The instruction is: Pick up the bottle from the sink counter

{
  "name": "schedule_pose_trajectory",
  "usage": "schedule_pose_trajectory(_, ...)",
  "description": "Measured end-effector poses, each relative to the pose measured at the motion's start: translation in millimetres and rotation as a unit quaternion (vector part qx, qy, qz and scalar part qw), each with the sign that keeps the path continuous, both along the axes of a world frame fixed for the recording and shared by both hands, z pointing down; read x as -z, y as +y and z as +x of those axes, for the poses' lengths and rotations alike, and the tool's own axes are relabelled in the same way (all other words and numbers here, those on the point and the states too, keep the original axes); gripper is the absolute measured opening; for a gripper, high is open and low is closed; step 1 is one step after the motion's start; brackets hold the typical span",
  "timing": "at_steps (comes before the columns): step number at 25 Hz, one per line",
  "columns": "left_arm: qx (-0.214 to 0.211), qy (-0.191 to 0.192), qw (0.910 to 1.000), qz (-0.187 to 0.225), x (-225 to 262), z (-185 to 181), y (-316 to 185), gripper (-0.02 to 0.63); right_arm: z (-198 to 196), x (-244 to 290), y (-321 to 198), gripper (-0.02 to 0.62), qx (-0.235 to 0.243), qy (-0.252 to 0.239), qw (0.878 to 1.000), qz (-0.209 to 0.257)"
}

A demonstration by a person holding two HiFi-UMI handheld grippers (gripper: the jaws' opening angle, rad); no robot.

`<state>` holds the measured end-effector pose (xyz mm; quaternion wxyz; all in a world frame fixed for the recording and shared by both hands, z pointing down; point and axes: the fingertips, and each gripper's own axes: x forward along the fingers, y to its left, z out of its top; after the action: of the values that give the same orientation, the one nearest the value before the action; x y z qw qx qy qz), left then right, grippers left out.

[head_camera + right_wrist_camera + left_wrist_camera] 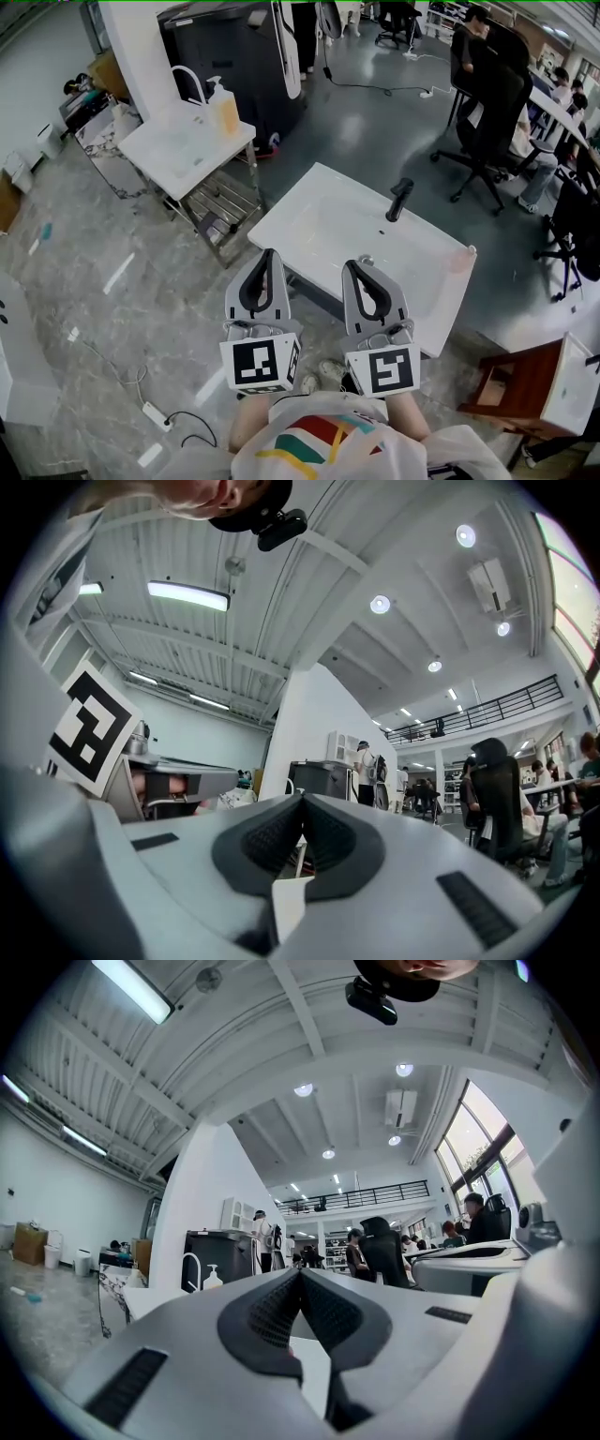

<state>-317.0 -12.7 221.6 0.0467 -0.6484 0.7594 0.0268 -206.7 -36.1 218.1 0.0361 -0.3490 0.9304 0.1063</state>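
Note:
An orange pump bottle stands on the small white sink counter at the back left, beside its curved white tap. The left gripper view shows the same bottle far off. My left gripper and right gripper are side by side at the near edge of a larger white basin with a black faucet. Both are shut and hold nothing, as the left gripper and right gripper views confirm. A pale pinkish object sits on the basin's right corner, too blurred to identify.
A metal rack sits under the small sink. A black cabinet stands behind it. Office chairs and seated people fill the right. A wooden stool is at the lower right. A power strip and cable lie on the floor at left.

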Motion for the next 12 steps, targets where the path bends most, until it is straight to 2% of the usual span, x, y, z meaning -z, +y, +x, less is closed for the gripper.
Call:
schedule_pose_trajectory(8,-0.006,-0.001,0.9999,0.015,9.2,20.7,-29.0,0.018,5.0,3.4,-18.2,0.012,0.031,-0.015,0.999,-0.009)
schedule_pose_trajectory(12,-0.012,-0.003,0.9998,0.013,8.2,31.0,-41.0,0.018,11.5,2.9,-26.7,0.012,0.030,-0.016,0.999,-0.006)
